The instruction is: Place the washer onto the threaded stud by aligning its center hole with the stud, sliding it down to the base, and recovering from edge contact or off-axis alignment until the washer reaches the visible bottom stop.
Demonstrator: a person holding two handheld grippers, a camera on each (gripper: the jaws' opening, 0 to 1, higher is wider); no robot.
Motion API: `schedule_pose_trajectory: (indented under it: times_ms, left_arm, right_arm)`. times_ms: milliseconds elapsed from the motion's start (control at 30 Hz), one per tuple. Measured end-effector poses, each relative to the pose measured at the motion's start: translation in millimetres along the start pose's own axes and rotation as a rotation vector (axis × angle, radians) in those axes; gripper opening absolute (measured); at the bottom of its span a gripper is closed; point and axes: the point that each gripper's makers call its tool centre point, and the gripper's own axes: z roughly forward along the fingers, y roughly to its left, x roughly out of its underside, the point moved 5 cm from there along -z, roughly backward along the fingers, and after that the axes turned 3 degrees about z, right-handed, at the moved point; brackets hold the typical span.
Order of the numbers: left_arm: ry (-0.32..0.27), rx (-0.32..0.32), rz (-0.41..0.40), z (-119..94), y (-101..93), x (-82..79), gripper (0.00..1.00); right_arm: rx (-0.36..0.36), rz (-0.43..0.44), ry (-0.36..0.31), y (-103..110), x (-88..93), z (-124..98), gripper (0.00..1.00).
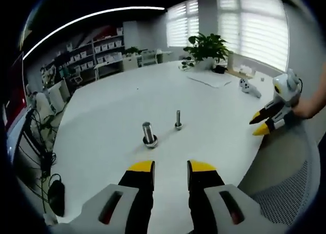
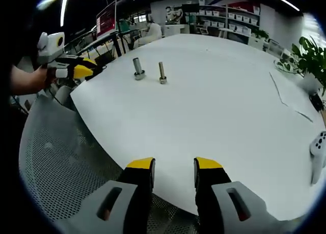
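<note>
Yellow-tipped left gripper (image 1: 170,167) empty, smooth white table (image 1: 122,101), metal threaded stud (image 1: 178,119), thick steel cylinder (image 1: 148,134)

You have two grippers: the left gripper (image 1: 170,167) and the right gripper (image 2: 174,164). Each one has two yellow tips. On the white table (image 1: 127,99) you can count two metal posts standing up. One is the thick stud (image 1: 148,133), and it has one washer (image 1: 150,141) around its foot. The other is the thin bolt (image 1: 178,119). You can see one potted plant (image 1: 206,48), one white game controller (image 1: 249,87), and one mesh chair (image 2: 56,157).
</note>
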Motion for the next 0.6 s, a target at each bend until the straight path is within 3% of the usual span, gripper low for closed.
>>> schedule_pose_trajectory:
  times_ms: [200,433,600]
  left_arm:
    - [0.012,-0.003,-0.038,0,-5.0,10.1,0.24]
    - [0.032,-0.013,-0.029,-4,-9.3,19.2,0.24]
    - [0.009,-0.018,-0.007,-5,-10.4,19.8,0.23]
  right_arm:
    - [-0.002,0.004,-0.004,0,-0.5,0,0.33]
    - [0.001,0.004,-0.005,0,-0.9,0,0.33]
    - [-0.003,0.01,-0.012,0,-1.5,0,0.33]
